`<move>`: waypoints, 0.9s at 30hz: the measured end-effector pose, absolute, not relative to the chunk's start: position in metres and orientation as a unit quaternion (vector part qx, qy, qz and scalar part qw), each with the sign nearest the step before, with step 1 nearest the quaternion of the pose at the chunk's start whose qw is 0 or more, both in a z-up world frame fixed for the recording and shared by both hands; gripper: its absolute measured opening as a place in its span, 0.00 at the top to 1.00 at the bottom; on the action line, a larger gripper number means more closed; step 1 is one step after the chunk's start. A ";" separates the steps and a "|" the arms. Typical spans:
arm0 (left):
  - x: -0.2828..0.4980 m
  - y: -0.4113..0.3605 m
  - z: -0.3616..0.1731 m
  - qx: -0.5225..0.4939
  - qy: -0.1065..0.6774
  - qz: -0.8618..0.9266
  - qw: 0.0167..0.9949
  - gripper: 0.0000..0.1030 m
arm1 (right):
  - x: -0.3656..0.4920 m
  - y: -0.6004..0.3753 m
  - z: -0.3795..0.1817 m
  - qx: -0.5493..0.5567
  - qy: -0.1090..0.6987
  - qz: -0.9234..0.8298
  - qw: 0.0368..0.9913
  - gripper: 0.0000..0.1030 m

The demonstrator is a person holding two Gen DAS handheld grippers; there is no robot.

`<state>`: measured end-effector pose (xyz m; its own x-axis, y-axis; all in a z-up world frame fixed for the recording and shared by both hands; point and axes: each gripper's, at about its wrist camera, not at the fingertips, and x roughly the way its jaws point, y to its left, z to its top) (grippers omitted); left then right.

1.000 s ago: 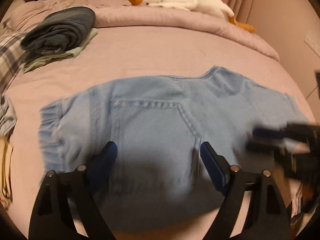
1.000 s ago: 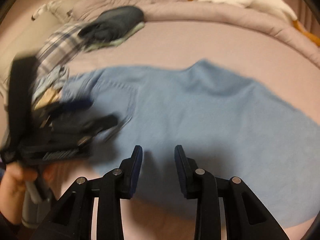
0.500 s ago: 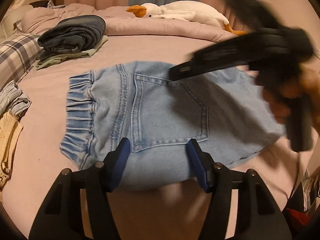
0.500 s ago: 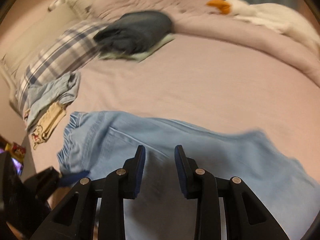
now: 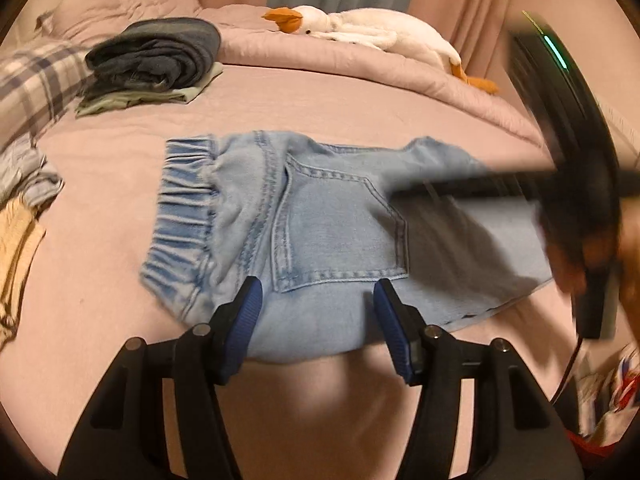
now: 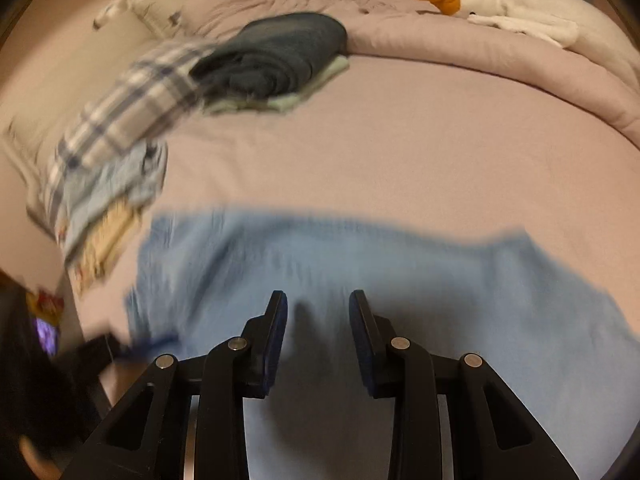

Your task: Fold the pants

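Light blue denim pants (image 5: 328, 228) lie folded on the pink bed, elastic waistband at the left, back pocket facing up. My left gripper (image 5: 318, 304) is open and empty, hovering over the near edge of the pants. The right gripper shows blurred in the left wrist view (image 5: 480, 188), reaching over the pants from the right. In the right wrist view the pants (image 6: 400, 280) are blurred; my right gripper (image 6: 318, 312) is open and empty above them.
A folded stack of dark and green clothes (image 5: 156, 64) lies at the back left. A plush goose (image 5: 360, 32) rests on the rolled duvet. A plaid pillow (image 6: 132, 108) and loose garments (image 6: 104, 208) lie at the left edge.
My left gripper has pulled back, showing more of the pants. My right gripper has swung over the pants and opened a little wider.
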<state>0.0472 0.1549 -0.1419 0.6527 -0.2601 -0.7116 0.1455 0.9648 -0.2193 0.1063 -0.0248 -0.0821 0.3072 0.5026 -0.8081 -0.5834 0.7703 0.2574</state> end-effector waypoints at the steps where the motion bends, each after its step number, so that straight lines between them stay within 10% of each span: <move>1: 0.045 0.160 -0.141 -0.086 0.401 -0.114 0.905 0.47 | 0.094 -0.030 -0.088 -0.054 0.491 0.340 0.800 0.68; 27: 0.129 0.155 -0.115 -0.108 0.432 -0.088 0.891 0.49 | 0.022 -0.144 -0.088 0.069 0.452 0.290 0.840 0.68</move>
